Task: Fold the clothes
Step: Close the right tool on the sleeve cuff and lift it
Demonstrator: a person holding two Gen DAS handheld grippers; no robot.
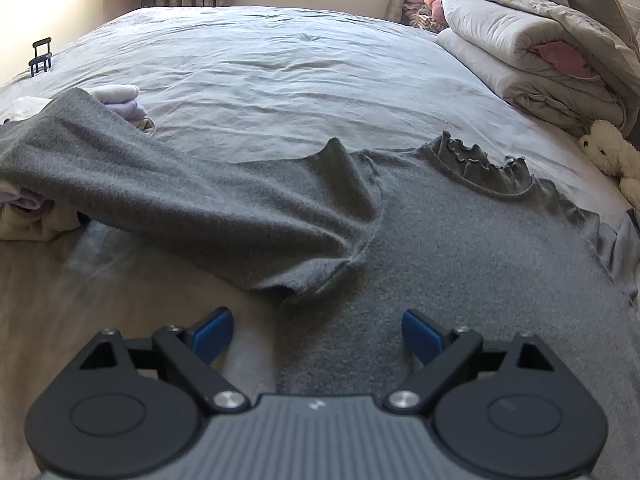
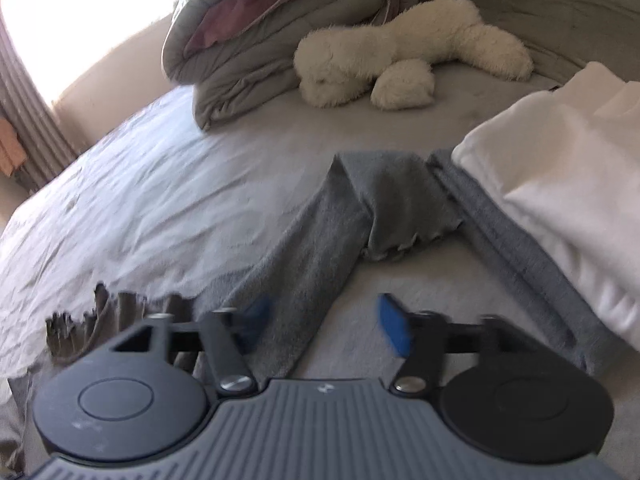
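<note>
A grey long-sleeved top [image 1: 460,264] with a frilled collar [image 1: 476,160] lies flat on the bed. Its left sleeve [image 1: 168,192] stretches out to the left over a pile of clothes. My left gripper [image 1: 318,338] is open and empty, just above the top's left side below the armpit. In the right wrist view the other sleeve [image 2: 320,232] lies across the bed with its frilled cuff folded back. My right gripper [image 2: 326,322] is open and empty, over the upper part of that sleeve. The collar also shows in the right wrist view [image 2: 104,316] at lower left.
A pile of pale clothes [image 1: 120,100] lies at the left. Folded quilts [image 1: 552,52] and a white plush toy [image 2: 400,60] lie at the bed's head. A folded white garment [image 2: 568,196] lies right of the sleeve. The grey bedsheet [image 1: 280,72] stretches beyond.
</note>
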